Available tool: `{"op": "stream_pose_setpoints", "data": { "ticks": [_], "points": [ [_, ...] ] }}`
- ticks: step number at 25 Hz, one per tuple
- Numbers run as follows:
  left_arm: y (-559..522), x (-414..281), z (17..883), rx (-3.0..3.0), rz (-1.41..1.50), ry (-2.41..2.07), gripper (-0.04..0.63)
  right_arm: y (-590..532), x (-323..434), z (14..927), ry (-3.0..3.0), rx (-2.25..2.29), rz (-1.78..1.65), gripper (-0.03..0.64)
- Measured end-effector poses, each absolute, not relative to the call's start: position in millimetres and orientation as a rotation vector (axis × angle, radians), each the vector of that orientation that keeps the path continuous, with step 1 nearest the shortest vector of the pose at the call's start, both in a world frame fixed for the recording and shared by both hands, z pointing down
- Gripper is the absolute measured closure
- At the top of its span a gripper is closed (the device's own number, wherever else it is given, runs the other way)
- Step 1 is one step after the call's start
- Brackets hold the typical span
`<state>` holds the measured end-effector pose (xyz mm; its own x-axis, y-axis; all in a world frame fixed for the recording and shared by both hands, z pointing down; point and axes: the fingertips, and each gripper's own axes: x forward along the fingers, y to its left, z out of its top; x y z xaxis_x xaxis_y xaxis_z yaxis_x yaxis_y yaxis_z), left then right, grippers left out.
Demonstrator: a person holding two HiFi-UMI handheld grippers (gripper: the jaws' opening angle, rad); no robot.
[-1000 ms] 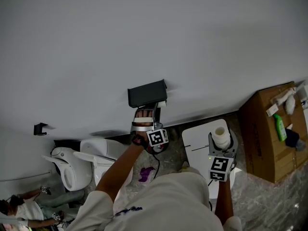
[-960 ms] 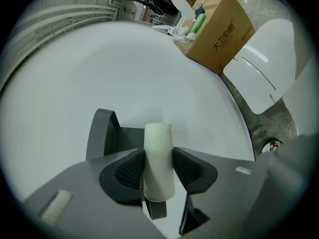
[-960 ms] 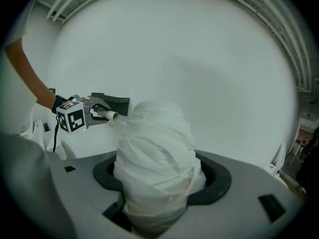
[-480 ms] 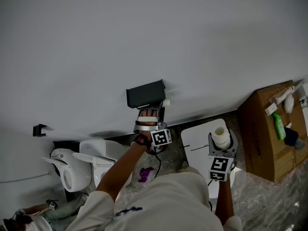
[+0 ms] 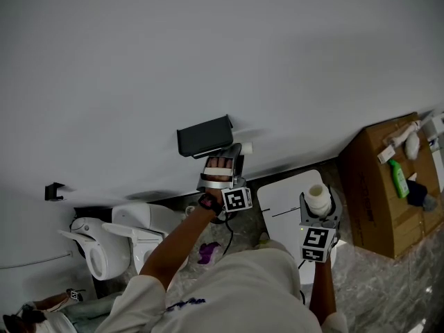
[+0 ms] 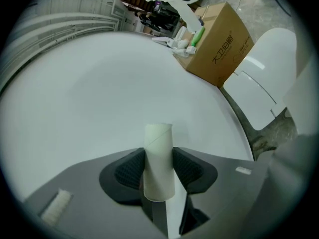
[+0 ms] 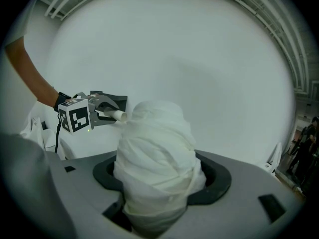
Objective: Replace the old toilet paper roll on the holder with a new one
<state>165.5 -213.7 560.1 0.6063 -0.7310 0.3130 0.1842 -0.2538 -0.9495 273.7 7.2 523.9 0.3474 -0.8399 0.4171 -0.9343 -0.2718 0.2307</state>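
Now, in the head view the old core (image 5: 244, 148) is off the holder (image 5: 204, 136), just right of it, clamped in the left tongs (image 5: 234, 155). The left gripper view shows both pads pressing the core, and bottles (image 6: 198, 35) lying on the far-right box (image 6: 219, 54). In the right gripper view the right tongs (image 7: 159, 183) grip the new roll (image 7: 157, 143), not yet mounted.

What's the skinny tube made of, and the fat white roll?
The tube looks like cardboard: pale, matte and stiff, with a faint spiral seam. The roll looks like soft white tissue paper: wrinkled and loosely wound in crossing layers.
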Motion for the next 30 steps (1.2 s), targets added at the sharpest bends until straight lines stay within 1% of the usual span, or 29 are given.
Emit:
{"op": "stream_pose_setpoints", "data": {
  "ticks": [7,11,17,21,27,30],
  "points": [
    [-173.0,184.8,538.0,-1.741,-0.82,0.485,0.413,13.3,266.1,529.0,-1.561,2.184,0.312,0.295],
    [-157.9,179.1,505.5,-2.005,-0.708,0.603,0.414,8.3,265.2,524.7,-1.593,2.204,0.297,0.295],
    [-153.8,137.5,451.6,-2.42,-0.476,0.787,0.414,-13.6,258.3,505.1,-1.72,2.25,0.257,0.295],
    [-147.2,106.1,433.6,-2.626,-0.308,0.834,0.414,-31.5,253.6,493.1,-1.838,2.285,0.25,0.295],
    [-141.9,59.5,415.8,-2.674,-0.172,0.935,0.415,-56.5,236.7,486.9,-2.032,2.361,0.325,0.295],
    [-141.7,38.4,425.0,-2.749,-0.182,0.966,0.414,-72.1,223.1,488.6,-2.08,2.309,0.33,0.295]
  ]
}}
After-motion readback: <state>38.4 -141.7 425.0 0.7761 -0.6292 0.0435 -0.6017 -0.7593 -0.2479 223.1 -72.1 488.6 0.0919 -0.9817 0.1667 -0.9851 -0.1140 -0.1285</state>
